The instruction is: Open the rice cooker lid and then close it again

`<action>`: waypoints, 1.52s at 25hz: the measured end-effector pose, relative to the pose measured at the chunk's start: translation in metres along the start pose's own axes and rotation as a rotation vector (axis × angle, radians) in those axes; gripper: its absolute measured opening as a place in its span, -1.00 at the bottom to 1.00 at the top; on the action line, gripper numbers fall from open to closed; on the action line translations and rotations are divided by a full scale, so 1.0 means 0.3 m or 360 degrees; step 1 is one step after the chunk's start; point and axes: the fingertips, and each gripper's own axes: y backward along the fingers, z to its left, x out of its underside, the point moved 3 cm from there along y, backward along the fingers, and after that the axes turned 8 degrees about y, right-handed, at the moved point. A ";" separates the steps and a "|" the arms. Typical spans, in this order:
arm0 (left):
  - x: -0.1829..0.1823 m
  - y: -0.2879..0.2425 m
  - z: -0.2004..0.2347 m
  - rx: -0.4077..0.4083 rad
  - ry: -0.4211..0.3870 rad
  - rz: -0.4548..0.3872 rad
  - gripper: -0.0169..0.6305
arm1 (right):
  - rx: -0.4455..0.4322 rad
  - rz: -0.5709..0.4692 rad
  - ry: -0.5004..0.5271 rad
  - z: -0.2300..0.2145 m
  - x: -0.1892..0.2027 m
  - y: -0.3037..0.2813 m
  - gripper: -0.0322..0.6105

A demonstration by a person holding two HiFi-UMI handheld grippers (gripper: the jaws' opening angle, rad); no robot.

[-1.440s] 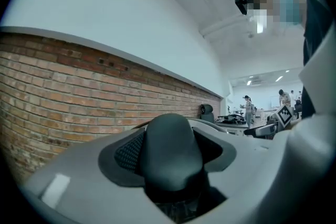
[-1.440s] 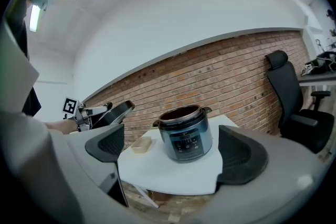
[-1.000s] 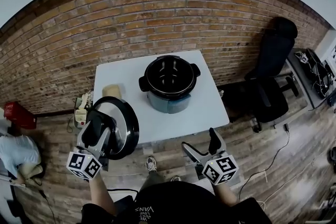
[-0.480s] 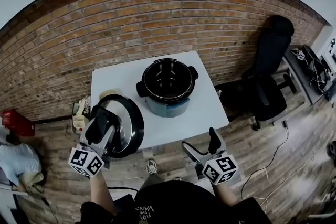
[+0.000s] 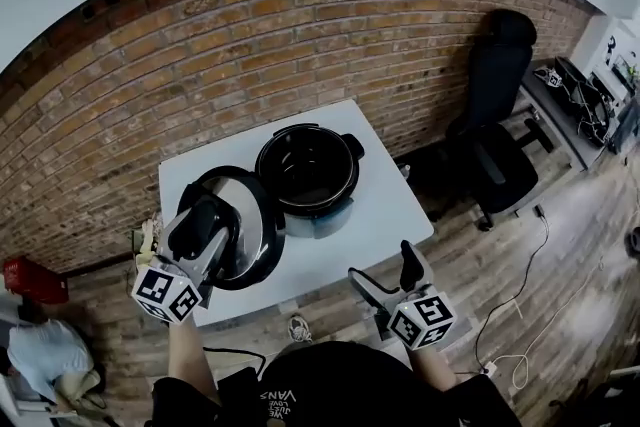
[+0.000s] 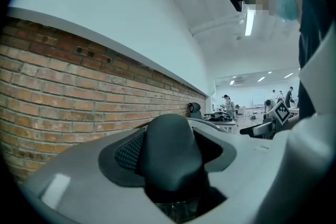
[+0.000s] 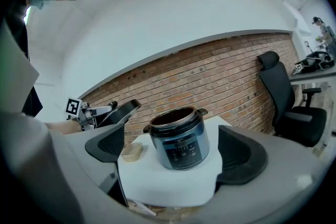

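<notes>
The rice cooker (image 5: 306, 172) stands open on the white table (image 5: 385, 205), its dark inner pot showing; the right gripper view also has the cooker (image 7: 179, 136). My left gripper (image 5: 205, 215) is shut on the black knob (image 6: 170, 152) of the round lid (image 5: 240, 227). The lid is tilted in the air just left of the pot's rim, and shows as a slanted lid (image 7: 124, 109) in the right gripper view. My right gripper (image 5: 386, 273) hangs open before the table's near edge, its jaws (image 7: 173, 153) empty and pointed at the cooker.
A small beige block (image 7: 131, 152) lies on the table left of the cooker. A black office chair (image 5: 495, 110) stands to the right by the brick wall (image 5: 200, 65). Cables and small items (image 5: 148, 237) lie on the wood floor at the table's left.
My left gripper has carried the lid up and to the right, from beside the table's front left corner to right next to the pot. The right gripper has barely shifted.
</notes>
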 end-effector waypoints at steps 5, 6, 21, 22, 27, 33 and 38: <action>-0.028 -0.159 0.008 0.0208 -0.0075 0.0068 -0.08 | 0.0127 -0.0034 -0.0029 -0.018 -0.004 -0.019 0.83; -0.029 -0.191 0.009 0.0252 -0.0098 0.0080 -0.08 | 0.0150 -0.0039 -0.0036 -0.021 -0.003 -0.023 0.83; -0.015 -0.566 -0.036 0.0873 -0.0365 0.0341 -0.08 | 0.0465 -0.0064 -0.0103 0.010 0.034 -0.046 0.83; -0.012 -0.580 -0.044 0.0912 -0.0387 0.0357 -0.08 | 0.0475 -0.0059 -0.0101 0.016 0.037 -0.045 0.83; 0.019 -0.640 -0.089 0.1078 -0.0575 0.0460 -0.08 | 0.0518 -0.0032 -0.0113 0.025 0.059 -0.026 0.83; 0.051 -0.702 -0.137 0.1201 -0.0616 0.0545 -0.08 | 0.0521 -0.0015 -0.0113 -0.020 0.059 -0.016 0.83; 0.070 -0.738 -0.177 0.1278 -0.0645 0.0617 -0.08 | 0.0484 -0.0013 -0.0097 -0.075 0.035 -0.024 0.83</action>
